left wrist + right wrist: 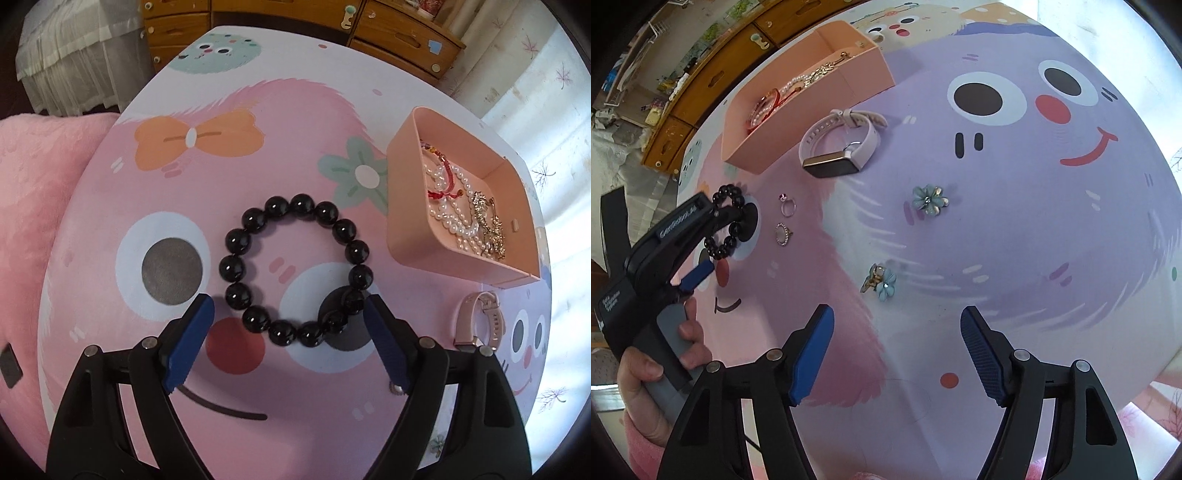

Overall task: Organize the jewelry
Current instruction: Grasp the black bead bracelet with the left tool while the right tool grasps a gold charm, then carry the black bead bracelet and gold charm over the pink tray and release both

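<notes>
A black bead bracelet (pixel 295 271) lies flat on the cartoon table mat. My left gripper (pixel 290 308) is open just above it, its blue pads either side of the bracelet's near half; the right pad touches or nearly touches a bead. A pink tray (pixel 402 206) to the right holds pearl strands, a red cord and gold pieces. A pink smartwatch (pixel 480 321) lies near it. My right gripper (pixel 897 321) is open and empty over the mat. The right wrist view shows the bracelet (pixel 729 221), watch (pixel 842 144), tray (pixel 798 122), two rings (pixel 785 221) and two blue flower clips (pixel 929 201).
A pink plush cushion (pixel 33 206) lies left of the table. A wooden drawer unit (pixel 399 33) stands behind it. The second flower clip (pixel 881 282) lies just ahead of my right gripper. A small ring (pixel 396 388) sits by the left gripper's right finger.
</notes>
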`<control>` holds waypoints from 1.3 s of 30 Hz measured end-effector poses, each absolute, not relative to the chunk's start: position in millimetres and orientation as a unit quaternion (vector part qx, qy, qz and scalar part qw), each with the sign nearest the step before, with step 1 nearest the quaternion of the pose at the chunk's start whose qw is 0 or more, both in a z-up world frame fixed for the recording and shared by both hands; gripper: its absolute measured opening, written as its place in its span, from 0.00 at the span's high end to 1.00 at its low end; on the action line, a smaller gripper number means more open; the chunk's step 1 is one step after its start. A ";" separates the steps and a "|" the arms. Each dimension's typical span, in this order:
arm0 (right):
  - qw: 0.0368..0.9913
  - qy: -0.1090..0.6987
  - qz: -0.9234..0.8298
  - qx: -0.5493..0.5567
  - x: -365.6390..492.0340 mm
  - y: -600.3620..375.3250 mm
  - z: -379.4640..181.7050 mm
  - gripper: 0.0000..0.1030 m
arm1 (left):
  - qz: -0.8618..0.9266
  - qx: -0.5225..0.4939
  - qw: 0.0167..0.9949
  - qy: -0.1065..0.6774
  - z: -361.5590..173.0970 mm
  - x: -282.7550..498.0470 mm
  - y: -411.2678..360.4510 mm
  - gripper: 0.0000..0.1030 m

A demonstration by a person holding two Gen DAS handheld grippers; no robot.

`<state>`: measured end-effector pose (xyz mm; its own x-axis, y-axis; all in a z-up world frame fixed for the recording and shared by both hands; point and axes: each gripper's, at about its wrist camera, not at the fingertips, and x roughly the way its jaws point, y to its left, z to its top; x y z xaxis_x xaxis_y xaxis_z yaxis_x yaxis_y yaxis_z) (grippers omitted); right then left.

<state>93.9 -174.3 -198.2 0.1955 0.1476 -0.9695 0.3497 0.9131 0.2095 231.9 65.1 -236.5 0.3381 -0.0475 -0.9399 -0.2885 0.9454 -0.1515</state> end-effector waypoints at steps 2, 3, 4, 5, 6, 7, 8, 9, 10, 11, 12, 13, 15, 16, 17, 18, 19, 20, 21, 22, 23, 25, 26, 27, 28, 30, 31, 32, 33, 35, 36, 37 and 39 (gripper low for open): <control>0.748 0.632 -0.066 0.193 93.4 -169.5 -199.2 0.31 | 0.077 -0.132 0.811 0.564 -236.2 232.7 58.3 0.21; 0.747 0.633 -0.066 0.191 92.7 -166.9 -200.0 0.31 | 0.081 -0.124 0.815 0.560 -236.2 233.5 54.8 0.21; 0.746 0.635 -0.066 0.190 91.4 -168.0 -198.9 0.33 | 0.084 -0.116 0.819 0.556 -237.0 233.7 53.2 0.21; 0.745 0.636 -0.068 0.189 91.8 -166.1 -199.9 0.35 | 0.091 -0.104 0.822 0.552 -237.4 234.4 49.6 0.21; 0.744 0.638 -0.070 0.187 92.0 -165.2 -200.9 0.36 | 0.095 -0.094 0.824 0.550 -237.5 235.0 47.9 0.20; 0.742 0.640 -0.073 0.185 91.9 -166.7 -200.5 0.37 | 0.099 -0.084 0.827 0.547 -238.6 238.4 45.4 0.20; 0.740 0.642 -0.076 0.183 91.2 -166.6 -200.7 0.38 | 0.101 -0.078 0.833 0.539 -238.2 238.4 42.8 0.20; 0.740 0.643 -0.077 0.182 90.6 -166.2 -201.1 0.39 | 0.102 -0.077 0.835 0.535 -239.0 238.6 41.6 0.20; 0.739 0.645 -0.077 0.180 90.9 -164.9 -201.7 0.40 | 0.103 -0.081 0.837 0.532 -240.0 238.4 42.4 0.20; 0.738 0.646 -0.078 0.178 91.5 -163.4 -202.2 0.41 | 0.106 -0.083 0.838 0.528 -239.7 238.1 42.8 0.20; 0.737 0.648 -0.078 0.174 91.7 -161.7 -202.4 0.41 | 0.106 -0.083 0.840 0.526 -239.8 237.9 41.9 0.20; 0.738 0.649 -0.077 0.172 91.9 -159.6 -202.2 0.43 | 0.106 -0.082 0.841 0.524 -239.4 237.3 42.0 0.20; 0.739 0.648 -0.074 0.168 94.7 -157.7 -203.0 0.47 | 0.103 -0.082 0.847 0.515 -238.8 235.7 43.8 0.22; 0.742 0.646 -0.074 0.163 95.9 -156.1 -201.5 0.50 | 0.103 -0.079 0.851 0.508 -237.7 233.7 44.9 0.29; 0.746 0.642 -0.074 0.160 97.3 -154.9 -199.9 0.56 | 0.100 -0.075 0.856 0.502 -235.7 231.5 45.8 0.34; 0.748 0.640 -0.075 0.158 99.1 -154.0 -198.5 0.59 | 0.097 -0.072 0.859 0.497 -234.2 230.9 46.8 0.47; 0.750 0.638 -0.077 0.155 100.1 -153.4 -197.0 0.63 | 0.094 -0.070 0.862 0.494 -234.2 232.1 49.7 0.59; 0.751 0.637 -0.078 0.152 101.3 -152.5 -196.0 0.68 | 0.092 -0.068 0.863 0.492 -233.7 232.3 51.4 0.64; 0.753 0.637 -0.078 0.148 102.4 -152.0 -195.3 0.71 | 0.091 -0.068 0.864 0.491 -232.9 231.8 53.1 0.73; 0.753 0.637 -0.078 0.145 103.2 -152.2 -195.1 0.80 | 0.090 -0.069 0.864 0.491 -232.2 231.1 54.9 0.75; 0.753 0.637 -0.077 0.146 103.4 -155.4 -194.7 0.82 | 0.087 -0.074 0.864 0.490 -232.1 231.1 57.0 0.76; 0.754 0.636 -0.071 0.149 103.1 -156.0 -192.9 0.82 | 0.080 -0.089 0.865 0.488 -231.3 229.5 61.4 0.76; 0.755 0.635 -0.067 0.151 101.6 -159.0 -192.8 0.82 | 0.079 -0.095 0.864 0.488 -231.2 229.2 62.8 0.76; 0.755 0.634 -0.064 0.154 106.7 -161.2 -196.3 0.82 | 0.078 -0.101 0.863 0.488 -230.9 228.7 64.2 0.76; 0.754 0.634 -0.062 0.159 106.4 -162.1 -195.5 0.82 | 0.077 -0.104 0.863 0.489 -230.5 228.4 64.9 0.76; 0.754 0.634 -0.056 0.166 105.6 -169.9 -197.5 0.82 | 0.079 -0.104 0.863 0.489 -229.8 227.6 64.9 0.76; 0.753 0.633 -0.054 0.171 106.9 -174.4 -198.5 0.82 | 0.080 -0.103 0.863 0.488 -228.9 226.4 64.2 0.76; 0.752 0.633 -0.052 0.175 109.1 -176.4 -199.3 0.82 | 0.080 -0.100 0.865 0.486 -226.5 224.0 63.2 0.77; 0.751 0.634 -0.051 0.178 112.2 -177.6 -200.4 0.82 | 0.080 -0.095 0.870 0.478 -222.9 221.2 61.3 0.86; 0.748 0.636 -0.039 0.186 112.9 -181.8 -201.7 0.82 | 0.072 -0.071 0.877 0.469 -215.6 218.6 55.9 1.00; 0.747 0.637 -0.034 0.187 110.8 -182.8 -200.9 0.82 | 0.064 -0.072 0.874 0.476 -215.8 217.2 53.4 1.00; 0.746 0.639 -0.029 0.186 110.0 -182.5 -200.7 0.82 | 0.062 -0.079 0.871 0.481 -217.3 214.8 52.6 1.00; 0.744 0.641 -0.021 0.187 111.3 -179.7 -202.7 0.82 | 0.068 -0.089 0.863 0.493 -221.4 210.7 52.9 1.00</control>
